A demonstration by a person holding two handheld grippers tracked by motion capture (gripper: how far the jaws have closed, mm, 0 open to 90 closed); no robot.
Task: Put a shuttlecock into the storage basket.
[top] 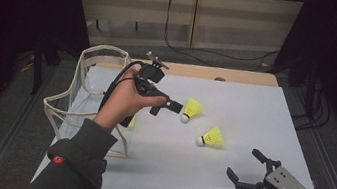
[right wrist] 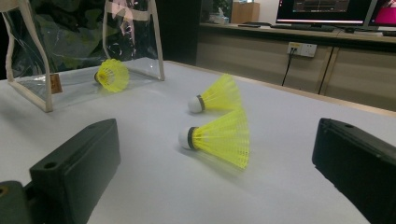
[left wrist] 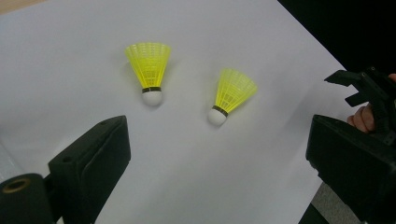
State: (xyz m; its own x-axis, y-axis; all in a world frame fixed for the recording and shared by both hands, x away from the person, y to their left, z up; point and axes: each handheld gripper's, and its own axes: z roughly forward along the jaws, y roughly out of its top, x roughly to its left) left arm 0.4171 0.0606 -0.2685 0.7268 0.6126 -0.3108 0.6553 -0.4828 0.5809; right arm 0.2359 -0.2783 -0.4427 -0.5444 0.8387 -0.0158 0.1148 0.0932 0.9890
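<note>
Above the two yellow shuttlecocks (left wrist: 150,72), the left tongs (left wrist: 217,154) hang spread wide, holding and touching nothing.

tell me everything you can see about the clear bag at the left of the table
The clear bag looks like transparent plastic edged with cream trim and a cream handle loop. It stands at the table's left edge with an open side facing the middle of the table. One yellow shuttlecock with a white cork tip lies on its side on the bag's bottom panel. A small brown tag sits on its front edge. No gripper touches it.
</note>
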